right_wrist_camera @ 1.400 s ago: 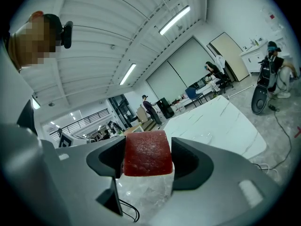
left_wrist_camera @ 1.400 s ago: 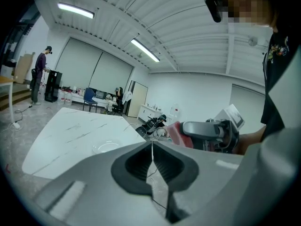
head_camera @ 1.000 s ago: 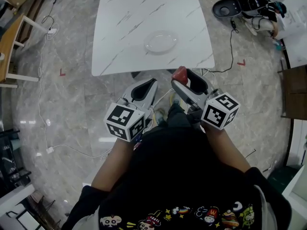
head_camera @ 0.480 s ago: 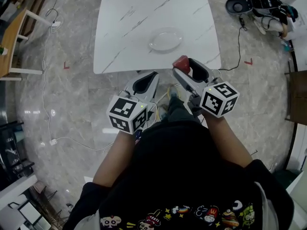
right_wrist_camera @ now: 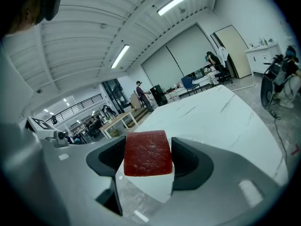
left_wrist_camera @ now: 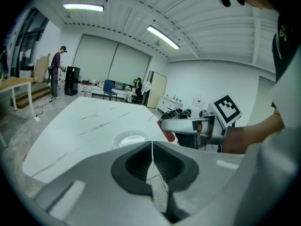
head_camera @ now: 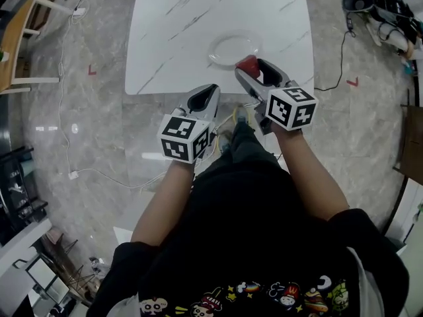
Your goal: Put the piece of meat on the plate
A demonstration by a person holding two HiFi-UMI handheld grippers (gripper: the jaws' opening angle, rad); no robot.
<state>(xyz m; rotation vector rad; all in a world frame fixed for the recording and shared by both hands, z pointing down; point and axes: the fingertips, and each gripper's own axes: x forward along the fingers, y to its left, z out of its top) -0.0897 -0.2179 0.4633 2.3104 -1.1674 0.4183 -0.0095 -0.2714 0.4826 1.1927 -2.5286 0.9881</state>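
Two grippers show in the head view, and only the right gripper point(head_camera: 254, 71) carries anything. The piece of meat point(head_camera: 248, 65) is clamped between its jaws at the plate's point(head_camera: 225, 48) near right rim, not over its middle. The left gripper point(head_camera: 203, 98) hangs well apart from the plate on its near left side, jaws pressed together on nothing. Letting go here would probably land the meat on the rim, or on the table point(head_camera: 172, 38) just beside the plate.

From the left gripper view, the clenched jaws meet with nothing between them. The plate point(left_wrist_camera: 130, 139) lies beyond them, with a red corner of meat point(left_wrist_camera: 168, 136) just right of it. How high the meat sits above the plate cannot be told. A drop from too high might bounce it off.

From the right gripper view, the meat point(right_wrist_camera: 147, 153) fills the gap between the pads, gripped by its two sides. The plate is not visible here, so aim cannot be checked from this side. The block stands proud of the pads, so a tilt could let it pivot or slip early.
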